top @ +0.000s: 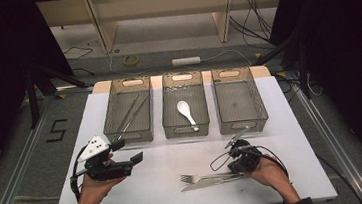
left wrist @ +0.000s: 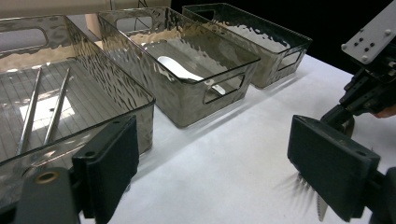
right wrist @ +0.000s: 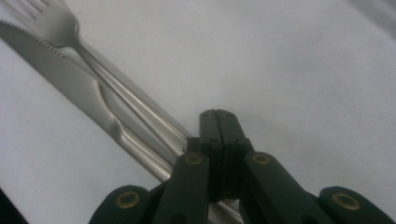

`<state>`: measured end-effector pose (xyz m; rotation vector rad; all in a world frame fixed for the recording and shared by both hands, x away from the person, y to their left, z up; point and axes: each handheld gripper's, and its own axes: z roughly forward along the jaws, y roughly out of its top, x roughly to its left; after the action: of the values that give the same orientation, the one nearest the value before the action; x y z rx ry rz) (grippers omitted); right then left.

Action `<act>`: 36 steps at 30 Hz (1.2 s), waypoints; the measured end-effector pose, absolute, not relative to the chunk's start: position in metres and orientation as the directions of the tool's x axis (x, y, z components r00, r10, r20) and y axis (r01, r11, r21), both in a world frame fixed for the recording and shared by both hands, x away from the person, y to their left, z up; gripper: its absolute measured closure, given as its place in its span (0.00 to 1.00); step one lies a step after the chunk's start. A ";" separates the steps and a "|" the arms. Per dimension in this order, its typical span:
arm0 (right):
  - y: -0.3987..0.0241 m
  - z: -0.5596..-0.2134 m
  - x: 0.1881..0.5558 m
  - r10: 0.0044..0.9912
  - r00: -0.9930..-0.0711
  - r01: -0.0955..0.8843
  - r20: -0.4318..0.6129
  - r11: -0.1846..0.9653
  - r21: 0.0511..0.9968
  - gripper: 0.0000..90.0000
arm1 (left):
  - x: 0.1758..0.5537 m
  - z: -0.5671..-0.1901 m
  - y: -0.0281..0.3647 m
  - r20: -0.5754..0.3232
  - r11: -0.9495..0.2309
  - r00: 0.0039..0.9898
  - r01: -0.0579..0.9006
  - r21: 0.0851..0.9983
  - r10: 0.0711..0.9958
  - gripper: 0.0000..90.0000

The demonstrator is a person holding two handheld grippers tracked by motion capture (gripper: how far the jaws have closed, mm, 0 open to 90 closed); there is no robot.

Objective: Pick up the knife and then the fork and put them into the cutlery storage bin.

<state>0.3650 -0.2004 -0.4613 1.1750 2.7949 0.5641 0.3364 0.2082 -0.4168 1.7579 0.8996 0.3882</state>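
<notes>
The right gripper [right wrist: 218, 114] has its jaws pressed flat together with nothing between them, its tips low over the white table [top: 291, 121] just beside the handles of a fork [right wrist: 84, 46] and a knife [right wrist: 70, 79], which lie side by side and touching near the person's edge of the table. In the high view that gripper [top: 234, 158] sits at the handle end of the pair, with the fork's tines [top: 189, 178] and the knife's blade [top: 197, 185] pointing toward the left hand. I cannot tell whether the closed tips touch either handle; neither piece is lifted or gripped. The left gripper [top: 124, 155] is held above the table near the front of the left bin [top: 112, 119], its jaws spread wide and holding nothing. Farther out, three clear bins stand in a row along the far side of the table. The left one holds a pair of metal chopsticks [top: 131, 115], the middle bin [top: 170, 114] holds a white spoon [top: 187, 112], and the right bin [top: 258, 105] has nothing in it that I can make out. Judged from this, the sorting looks partly done: chopsticks and spoon are already put away, while fork and knife are still on the table. What is probably left is to open the right gripper, take up one piece by its handle and carry it to a bin, most likely the right one, then do the same with the other.
</notes>
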 end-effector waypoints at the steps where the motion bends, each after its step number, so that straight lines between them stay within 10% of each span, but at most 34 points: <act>1: -0.201 -0.461 0.363 0.699 -0.710 0.678 0.086 0.645 0.352 1.00 | 0.336 -0.417 0.208 -0.163 -0.142 0.662 0.382 0.913 0.731 0.18; 11: -0.200 -0.460 0.355 0.679 -0.731 0.657 0.073 0.670 0.345 1.00 | 0.336 -0.417 0.207 -0.164 -0.142 0.665 0.381 0.914 0.729 0.18; 24: -0.195 -0.436 0.342 0.595 -0.802 0.560 0.060 0.712 0.424 0.44 | 0.336 -0.417 0.207 -0.163 -0.142 0.663 0.381 0.914 0.730 0.18; 36: -0.188 -0.439 0.338 0.547 -0.834 0.525 0.068 0.750 0.403 0.40 | 0.336 -0.417 0.207 -0.163 -0.142 0.665 0.381 0.914 0.729 0.18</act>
<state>0.3379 -0.1881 -0.4387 0.8849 2.8879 0.6405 0.3364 0.2068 -0.4168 1.7573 0.8949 0.3866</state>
